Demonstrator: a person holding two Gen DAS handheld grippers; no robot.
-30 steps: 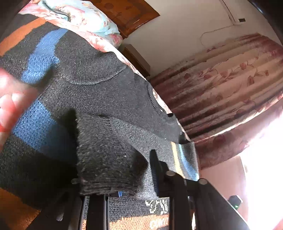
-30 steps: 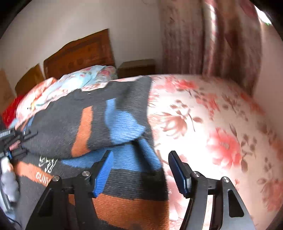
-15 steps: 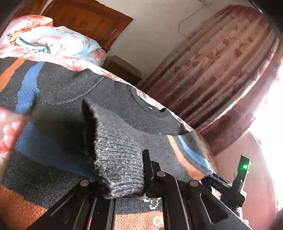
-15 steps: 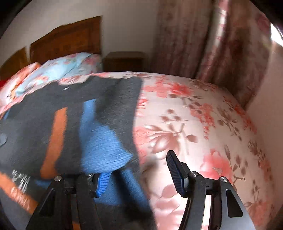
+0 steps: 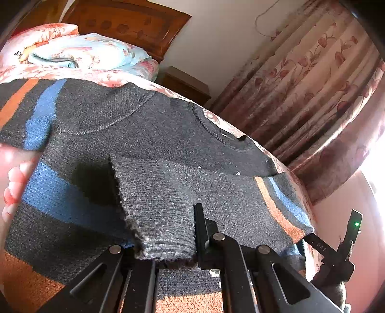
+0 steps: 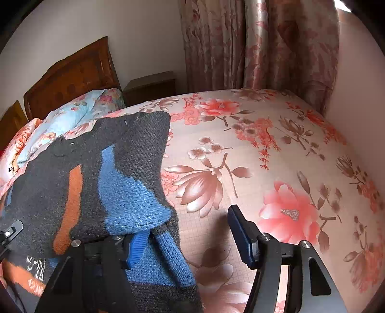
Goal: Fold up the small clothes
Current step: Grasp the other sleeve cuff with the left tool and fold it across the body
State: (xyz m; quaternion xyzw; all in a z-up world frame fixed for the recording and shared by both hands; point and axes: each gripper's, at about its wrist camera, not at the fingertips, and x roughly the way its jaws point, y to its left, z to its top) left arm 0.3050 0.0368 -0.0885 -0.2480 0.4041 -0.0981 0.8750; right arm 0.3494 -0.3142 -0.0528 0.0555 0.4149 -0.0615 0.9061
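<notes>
1. A dark grey knit sweater point(image 5: 149, 134) with blue and orange stripes lies spread across a floral bedsheet point(image 6: 276, 156), its round neckline facing a carved wooden headboard point(image 5: 127, 21).
2. The left gripper point(image 5: 166, 243) has its 2 fingers pressed on the ribbed cuff of a grey sleeve point(image 5: 158, 204), which crosses over the sweater's body; the cuff fills the narrow gap between the jaws.
3. A bare hand point(image 5: 12, 183) shows blurred at the left edge of the left wrist view, just beside the sweater's blue stripe.
4. The right gripper point(image 6: 190, 233) stands wide apart at the sweater's edge, with nothing pinched between its blue pads point(image 6: 240, 233).
5. In the right wrist view, a folded-over sleeve with blue and orange bands drapes over the right gripper's left finger, hiding most of that pad; the other finger hangs over bare bedsheet.
6. A pale blue folded quilt point(image 5: 81, 53) sits near the headboard, well apart from both grippers.
7. A wooden nightstand point(image 6: 150, 84) stands beside the bed, next to rose-patterned curtains point(image 6: 259, 43).
8. The right gripper's frame, with a green light, shows at the lower right of the left wrist view.
</notes>
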